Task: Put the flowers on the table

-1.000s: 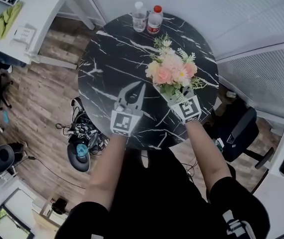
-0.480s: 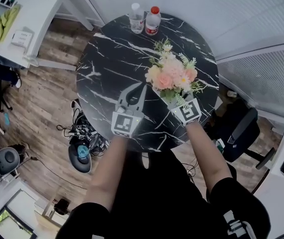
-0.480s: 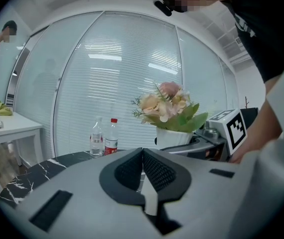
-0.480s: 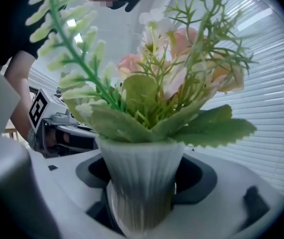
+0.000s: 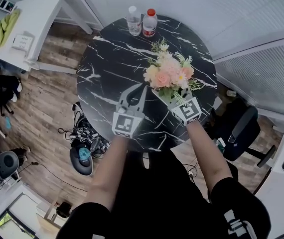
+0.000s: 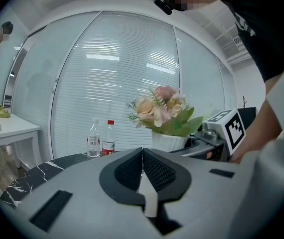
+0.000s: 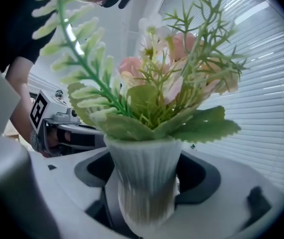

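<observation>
A bunch of pink and cream flowers with green fronds stands in a white ribbed vase. My right gripper is shut on the vase and holds it over the right side of the round black marble table. The head view shows that gripper below the blooms, its jaws hidden by leaves. My left gripper is shut on nothing, level with the table's middle. In the left gripper view its jaws touch, with the flowers off to the right.
Two water bottles stand at the table's far edge, one clear-capped, one red-capped. A white desk is at the left, a black chair at the right. Cables and gear lie on the wooden floor.
Both grippers and the flowers have crept slightly away from me, toward the table's far side. Neither gripper has changed its hold.
</observation>
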A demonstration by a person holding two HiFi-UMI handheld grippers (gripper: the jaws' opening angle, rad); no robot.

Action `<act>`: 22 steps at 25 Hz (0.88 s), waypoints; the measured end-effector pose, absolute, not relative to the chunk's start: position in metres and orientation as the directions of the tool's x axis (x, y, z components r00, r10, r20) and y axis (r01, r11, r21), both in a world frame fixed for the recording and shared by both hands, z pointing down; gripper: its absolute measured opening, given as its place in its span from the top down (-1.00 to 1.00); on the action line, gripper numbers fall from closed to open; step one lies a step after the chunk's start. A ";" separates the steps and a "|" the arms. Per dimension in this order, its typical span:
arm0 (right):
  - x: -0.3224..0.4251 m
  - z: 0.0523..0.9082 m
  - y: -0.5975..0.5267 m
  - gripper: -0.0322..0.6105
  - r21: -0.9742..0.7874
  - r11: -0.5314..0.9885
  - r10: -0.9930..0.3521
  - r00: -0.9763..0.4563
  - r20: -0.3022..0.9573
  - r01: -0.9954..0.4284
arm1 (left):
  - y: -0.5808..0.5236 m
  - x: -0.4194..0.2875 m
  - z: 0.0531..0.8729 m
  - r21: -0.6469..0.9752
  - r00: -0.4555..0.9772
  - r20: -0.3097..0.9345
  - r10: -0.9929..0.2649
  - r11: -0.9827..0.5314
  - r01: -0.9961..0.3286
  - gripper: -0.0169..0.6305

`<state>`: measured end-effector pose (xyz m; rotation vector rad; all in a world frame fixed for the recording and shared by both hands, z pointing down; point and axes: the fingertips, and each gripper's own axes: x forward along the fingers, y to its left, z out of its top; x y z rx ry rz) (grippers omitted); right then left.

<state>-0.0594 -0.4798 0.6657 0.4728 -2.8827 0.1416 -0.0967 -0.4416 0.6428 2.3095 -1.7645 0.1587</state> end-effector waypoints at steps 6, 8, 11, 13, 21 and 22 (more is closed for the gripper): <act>-0.053 0.665 -0.475 -0.20 -0.076 0.942 -0.302 -0.924 0.235 -0.327 | -0.438 -0.091 0.637 0.105 0.281 0.219 -0.934 -0.264 -0.959 0.91; -0.051 0.663 -0.474 -0.20 -0.080 0.941 -0.303 -0.924 0.235 -0.329 | -0.438 -0.089 0.634 0.103 0.281 0.217 -0.935 -0.265 -0.959 0.91; -0.046 0.661 -0.473 -0.20 -0.087 0.936 -0.313 -0.921 0.232 -0.340 | -0.437 -0.086 0.631 0.096 0.283 0.217 -0.934 -0.268 -0.959 0.91; -0.041 0.661 -0.470 -0.20 -0.092 0.936 -0.312 -0.921 0.233 -0.341 | -0.434 -0.084 0.629 0.096 0.284 0.218 -0.934 -0.269 -0.958 0.91; -0.020 0.651 -0.459 -0.20 -0.095 0.927 -0.332 -0.911 0.244 -0.363 | -0.423 -0.072 0.618 0.083 0.291 0.224 -0.930 -0.279 -0.957 0.91; -0.017 0.649 -0.457 -0.20 -0.096 0.926 -0.335 -0.911 0.242 -0.366 | -0.422 -0.071 0.616 0.082 0.291 0.224 -0.930 -0.280 -0.957 0.91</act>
